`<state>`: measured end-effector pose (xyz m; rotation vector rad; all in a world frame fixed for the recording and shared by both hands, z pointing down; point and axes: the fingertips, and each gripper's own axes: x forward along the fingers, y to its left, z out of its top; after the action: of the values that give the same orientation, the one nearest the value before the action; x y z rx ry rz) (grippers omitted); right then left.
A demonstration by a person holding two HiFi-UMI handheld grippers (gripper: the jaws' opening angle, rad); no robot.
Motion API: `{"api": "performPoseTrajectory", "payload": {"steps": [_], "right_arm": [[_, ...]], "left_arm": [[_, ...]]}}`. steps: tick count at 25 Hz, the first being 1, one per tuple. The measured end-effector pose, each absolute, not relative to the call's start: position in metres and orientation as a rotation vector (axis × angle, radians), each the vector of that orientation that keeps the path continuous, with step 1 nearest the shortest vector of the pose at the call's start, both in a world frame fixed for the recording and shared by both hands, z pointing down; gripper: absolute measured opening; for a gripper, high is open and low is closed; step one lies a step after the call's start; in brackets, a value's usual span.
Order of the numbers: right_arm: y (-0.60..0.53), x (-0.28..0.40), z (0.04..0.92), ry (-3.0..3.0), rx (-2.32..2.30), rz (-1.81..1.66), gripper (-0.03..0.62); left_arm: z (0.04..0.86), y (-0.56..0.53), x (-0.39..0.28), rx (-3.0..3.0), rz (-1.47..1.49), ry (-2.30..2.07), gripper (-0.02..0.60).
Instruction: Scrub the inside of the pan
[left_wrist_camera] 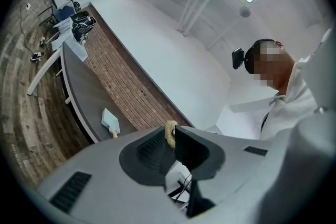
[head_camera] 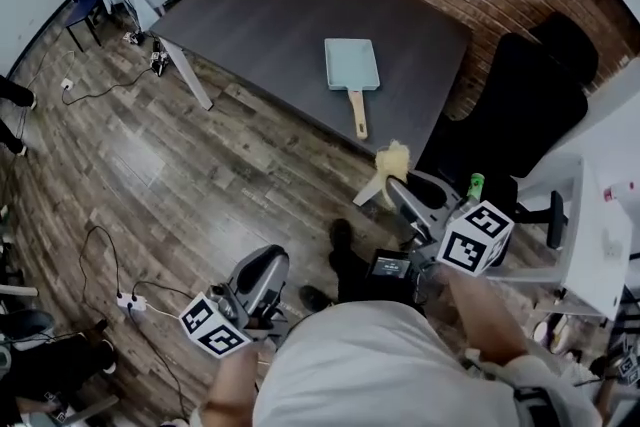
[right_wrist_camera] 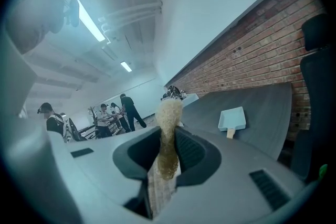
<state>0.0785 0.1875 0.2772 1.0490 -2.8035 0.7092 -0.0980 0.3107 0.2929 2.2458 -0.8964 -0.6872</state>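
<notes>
Near left, the left gripper [head_camera: 268, 265] hangs over the wood floor [head_camera: 150, 165], its jaws pressed together on nothing. Farther off, one pale blue rectangular pan [head_camera: 352, 63] with a wooden handle lies on the one dark table [head_camera: 260, 15]. Near right, the right gripper [head_camera: 394, 185] pinches one yellow sponge [head_camera: 393, 158], well apart from the pan.

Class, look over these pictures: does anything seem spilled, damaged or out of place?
Nothing stands out. The pan lies flat on the table, and the right gripper holds the sponge.
</notes>
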Motion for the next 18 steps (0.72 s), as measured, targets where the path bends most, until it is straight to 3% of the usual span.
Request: {"api": "performPoseTrajectory", "payload": {"steps": [18], "right_arm": [[0.009,0.127,0.315,-2.724,1.107,0.81,0.086]], "left_arm": [[0.337,0.103,-0.032,2.159,-0.461,-0.864,0.117]]}}
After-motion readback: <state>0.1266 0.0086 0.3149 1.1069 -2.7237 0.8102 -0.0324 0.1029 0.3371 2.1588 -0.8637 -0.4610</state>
